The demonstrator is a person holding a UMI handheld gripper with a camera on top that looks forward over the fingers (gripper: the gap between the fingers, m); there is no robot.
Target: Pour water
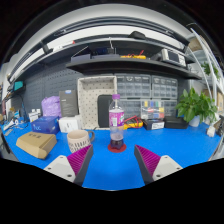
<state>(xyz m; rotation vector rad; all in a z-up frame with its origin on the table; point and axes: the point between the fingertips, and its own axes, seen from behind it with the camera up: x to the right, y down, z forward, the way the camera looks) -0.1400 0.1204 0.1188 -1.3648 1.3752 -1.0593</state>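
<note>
A clear plastic bottle (pixel 116 122) with a pink label stands upright on a small red coaster on the blue table (pixel 180 145), just beyond my fingers and slightly left of the midline. A ribbed beige cup (pixel 78 140) stands to the left of it, just ahead of my left finger. My gripper (pixel 112 163) is open and empty, its two purple pads (pixel 148 159) wide apart above the table.
A white mug (pixel 69 124), a blue box (pixel 44 124), a purple container (pixel 51 105) and a tan block (pixel 36 144) stand at the left. A green plant (pixel 196 104) is at the right. Drawer cabinets (pixel 142 92) and a shelf line the back wall.
</note>
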